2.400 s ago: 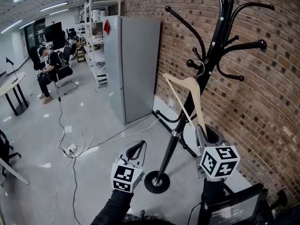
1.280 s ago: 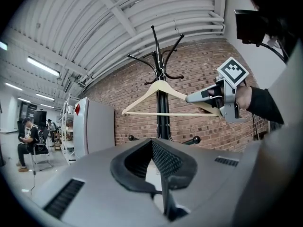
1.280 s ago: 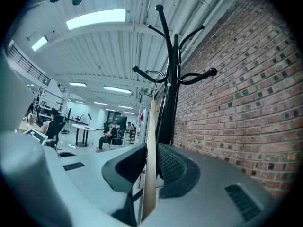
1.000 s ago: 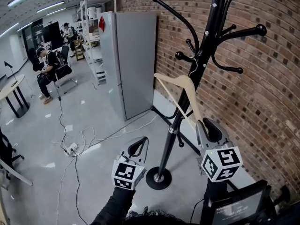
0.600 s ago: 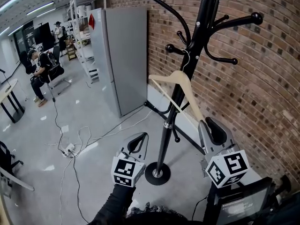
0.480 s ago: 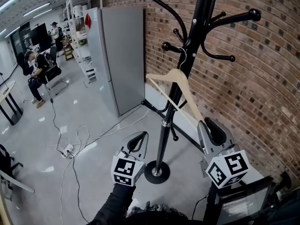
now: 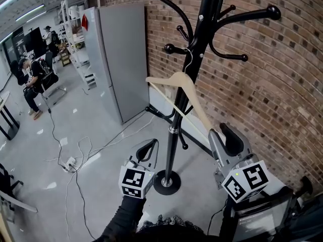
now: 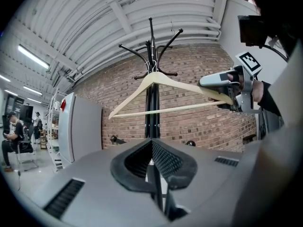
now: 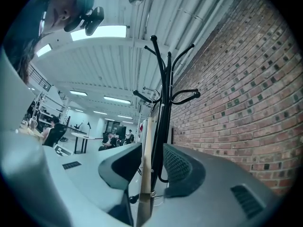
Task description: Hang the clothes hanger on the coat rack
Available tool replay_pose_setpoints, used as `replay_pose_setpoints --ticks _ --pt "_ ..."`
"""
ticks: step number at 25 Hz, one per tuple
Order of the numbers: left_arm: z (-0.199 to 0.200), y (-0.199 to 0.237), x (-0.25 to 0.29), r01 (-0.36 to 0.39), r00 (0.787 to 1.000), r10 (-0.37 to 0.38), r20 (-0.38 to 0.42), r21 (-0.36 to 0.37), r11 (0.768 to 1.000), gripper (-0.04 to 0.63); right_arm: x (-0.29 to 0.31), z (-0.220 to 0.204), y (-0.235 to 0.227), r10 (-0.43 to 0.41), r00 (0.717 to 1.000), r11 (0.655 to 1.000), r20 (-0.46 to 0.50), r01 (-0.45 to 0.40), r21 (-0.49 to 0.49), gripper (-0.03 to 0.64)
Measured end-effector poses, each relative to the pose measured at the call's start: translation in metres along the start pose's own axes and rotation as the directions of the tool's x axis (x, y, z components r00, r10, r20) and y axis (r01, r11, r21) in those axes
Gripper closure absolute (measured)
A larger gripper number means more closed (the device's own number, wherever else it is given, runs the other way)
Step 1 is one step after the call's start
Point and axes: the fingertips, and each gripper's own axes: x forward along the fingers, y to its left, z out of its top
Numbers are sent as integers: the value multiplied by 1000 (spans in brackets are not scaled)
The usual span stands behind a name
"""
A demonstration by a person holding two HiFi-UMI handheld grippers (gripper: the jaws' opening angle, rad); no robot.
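Left gripper (image 7: 152,143) level, jaws seemingly together, right gripper (image 7: 218,131) jaws opening, hanger (image 7: 171,78) between them.

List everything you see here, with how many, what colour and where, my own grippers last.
coat rack: one, black, standing before the brick wall
clothes hanger: one, pale wood, hook over a rack peg, hanging aslant
brick wall: one, red-brown, right side
refrigerator: one, grey, against the wall, left of the rack
shelving: one unit, white, beyond the refrigerator
cables: several, white and dark, on the grey floor
seated person: one, dark clothes, far left
left gripper: one, grey, fingers shut, empty
right gripper: one, grey, fingers opening, hanger's low end between them
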Motion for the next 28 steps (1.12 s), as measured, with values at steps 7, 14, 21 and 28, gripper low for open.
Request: replay_pose_setpoints --ticks 7,14,21,28 --pt "1 -1 3 1 1000 -1 0 -3 1000 588 -1 -2 -4 -14 1000 1000 -9 14 -4 492" --pt "0 3 1 -3 1000 3 0 -4 1000 588 -15 2 -24 -98 995 994 32 96 53 494" --pt "0 -3 -1 6 1000 -6 0 -3 1000 588 -46 -1 -58 -244 970 970 19 243 25 577" --pt "4 -18 2 39 999 -39 7 -3 999 588 -62 -26 -74 -320 946 947 -54 320 -14 606"
